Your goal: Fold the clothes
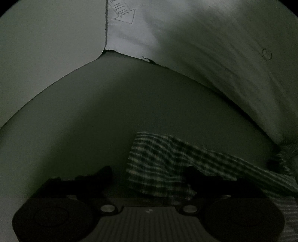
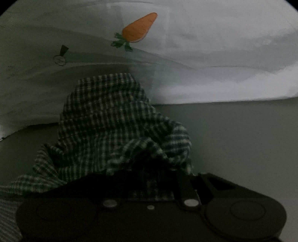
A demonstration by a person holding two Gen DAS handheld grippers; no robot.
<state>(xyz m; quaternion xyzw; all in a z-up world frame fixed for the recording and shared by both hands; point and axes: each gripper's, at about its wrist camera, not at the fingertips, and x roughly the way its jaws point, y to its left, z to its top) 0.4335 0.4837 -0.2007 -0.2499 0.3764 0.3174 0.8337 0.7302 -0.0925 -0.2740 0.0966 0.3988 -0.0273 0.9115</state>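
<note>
In dim light, my left gripper (image 1: 149, 174) hangs with its two dark fingers (image 1: 104, 173) spread wide above a plain grey-green surface (image 1: 130, 111). A crumpled piece of green-and-white checked cloth (image 1: 158, 163) lies between and beyond them. The right-hand finger sits against or over the fabric's fold, but I see no pinch on it, and the left-hand finger stands clear on bare surface.

From the left wrist camera, the checked cloth trails off toward the right edge of the picture. A white sheet of fabric or paper (image 1: 214, 46) with a pencilled arrow and lettering (image 1: 123, 14) rises behind it, along the far side of the surface.

From the right wrist camera, my right gripper (image 2: 149, 171) is buried in the same checked cloth (image 2: 106, 111). The fabric bunches up in a peak straight ahead and folds down over the fingertips. The jaws stand only narrowly apart, and the dark folds hide the pads, so I cannot tell whether they grip the cloth.

Behind the heap lies a white garment or sheet (image 2: 204, 65) bearing an orange carrot patch with green leaves (image 2: 137, 29). A small ring with a dark tab (image 2: 60, 57) sits to its left. Grey surface (image 2: 232, 139) lies bare to the right of the cloth.
</note>
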